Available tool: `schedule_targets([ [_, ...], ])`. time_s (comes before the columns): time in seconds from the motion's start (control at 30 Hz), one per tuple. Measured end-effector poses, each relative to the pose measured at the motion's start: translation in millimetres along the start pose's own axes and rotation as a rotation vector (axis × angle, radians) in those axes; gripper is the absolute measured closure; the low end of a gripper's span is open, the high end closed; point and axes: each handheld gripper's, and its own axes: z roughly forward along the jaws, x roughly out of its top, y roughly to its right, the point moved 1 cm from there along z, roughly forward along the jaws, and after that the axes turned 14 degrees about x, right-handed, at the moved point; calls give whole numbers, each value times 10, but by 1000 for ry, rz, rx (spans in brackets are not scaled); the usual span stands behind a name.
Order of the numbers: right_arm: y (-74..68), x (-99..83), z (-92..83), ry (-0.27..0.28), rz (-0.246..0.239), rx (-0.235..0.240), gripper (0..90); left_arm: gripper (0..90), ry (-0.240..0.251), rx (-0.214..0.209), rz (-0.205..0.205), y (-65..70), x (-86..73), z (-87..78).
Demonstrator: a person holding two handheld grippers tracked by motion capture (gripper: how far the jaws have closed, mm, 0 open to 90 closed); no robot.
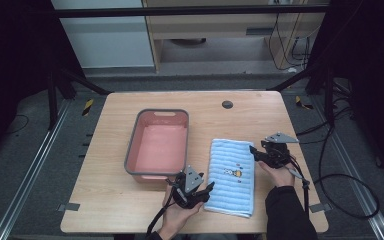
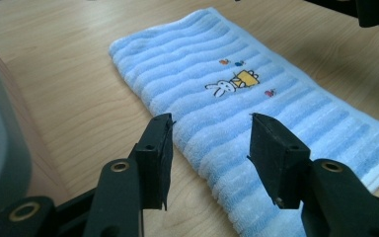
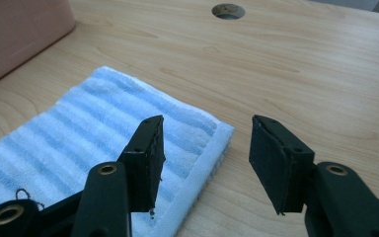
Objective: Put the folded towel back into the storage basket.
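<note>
A folded light-blue striped towel (image 1: 231, 175) with a small rabbit print lies flat on the wooden table, right of the pink basin. My left gripper (image 1: 209, 189) is open at the towel's near left edge; in the left gripper view its jaws (image 2: 209, 148) straddle that edge of the towel (image 2: 237, 98) without pressing it. My right gripper (image 1: 253, 150) is open at the towel's far right corner. In the right gripper view the jaws (image 3: 205, 148) stand on either side of the corner of the towel (image 3: 103, 128), apart from it.
An empty pink basin with a grey rim (image 1: 142, 120) stands left of the towel; its wall (image 3: 24, 29) is close by. A round cable hole (image 1: 227, 104) sits at the table's far side. Bare wood (image 3: 301, 74) lies right of the towel.
</note>
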Motion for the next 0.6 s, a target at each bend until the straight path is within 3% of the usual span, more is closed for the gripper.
schedule_targets([
  [0.6,19,-93,230,-74,14,3,497,517,-88,-11,14,80,-218,230],
])
